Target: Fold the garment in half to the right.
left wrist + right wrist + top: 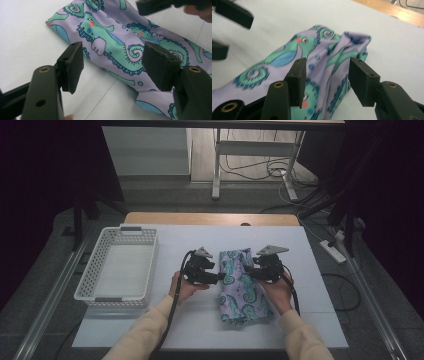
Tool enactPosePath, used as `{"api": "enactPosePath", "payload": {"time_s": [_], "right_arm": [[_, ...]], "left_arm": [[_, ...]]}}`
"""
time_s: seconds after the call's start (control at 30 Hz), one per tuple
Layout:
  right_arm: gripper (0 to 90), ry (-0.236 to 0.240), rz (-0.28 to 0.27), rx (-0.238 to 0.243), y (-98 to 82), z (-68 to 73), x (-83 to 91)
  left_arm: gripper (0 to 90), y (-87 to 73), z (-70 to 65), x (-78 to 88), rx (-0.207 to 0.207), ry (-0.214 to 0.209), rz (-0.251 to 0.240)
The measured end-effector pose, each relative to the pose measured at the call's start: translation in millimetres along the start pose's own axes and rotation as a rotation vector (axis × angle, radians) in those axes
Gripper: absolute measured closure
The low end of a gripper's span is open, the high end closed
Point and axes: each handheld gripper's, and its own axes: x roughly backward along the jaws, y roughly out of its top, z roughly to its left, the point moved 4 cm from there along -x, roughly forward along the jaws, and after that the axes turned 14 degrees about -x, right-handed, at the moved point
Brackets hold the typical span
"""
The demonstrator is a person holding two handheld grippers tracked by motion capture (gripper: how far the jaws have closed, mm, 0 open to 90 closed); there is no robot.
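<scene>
A folded lilac cloth printed with green seahorses [240,285] lies on the white table sheet [310,320]. My left gripper [220,276] stands open at the cloth's left edge, and in the left gripper view its jaws [113,67] hover over the seahorse print [112,47] without pinching it. On the cloth's right side is my right gripper [248,271]. It is open [327,75], and its jaws stand apart just above a raised fold of the cloth [332,60] with nothing pressed between them.
A white perforated basket [95,270] sits at the left of the sheet. The wooden table edge [210,218] runs along the back. Cables and a power strip [332,251] lie on the floor to the right.
</scene>
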Motion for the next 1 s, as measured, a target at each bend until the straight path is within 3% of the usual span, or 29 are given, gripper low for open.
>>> {"api": "enactPosePath", "payload": {"time_s": [0.4,0.6,0.67,0.83,1.0], "right_arm": [[51.8,-0.013,0.007,0.019,25.8,-6.7,-22.8],[55.0,-0.023,0.033,0.005,26.1,-13.4,-34.4],[59.3,-0.026,0.050,-0.001,24.6,-15.4,-36.7],[81.2,-0.026,0.077,0.010,22.4,-19.3,-34.7],[83.5,-0.024,0.063,0.018,23.1,-19.9,-28.9]], "left_arm": [[33.7,-1.9,0.2,0.9,0.005,0.004,-0.001],[33.7,-3.1,2.2,3.3,0.015,0.010,-0.004],[33.7,-3.3,2.5,4.1,0.014,0.011,-0.004],[33.6,-3.5,2.1,3.9,0.009,0.009,-0.003],[33.6,-3.5,2.2,2.2,0.012,0.003,-0.003]]}}
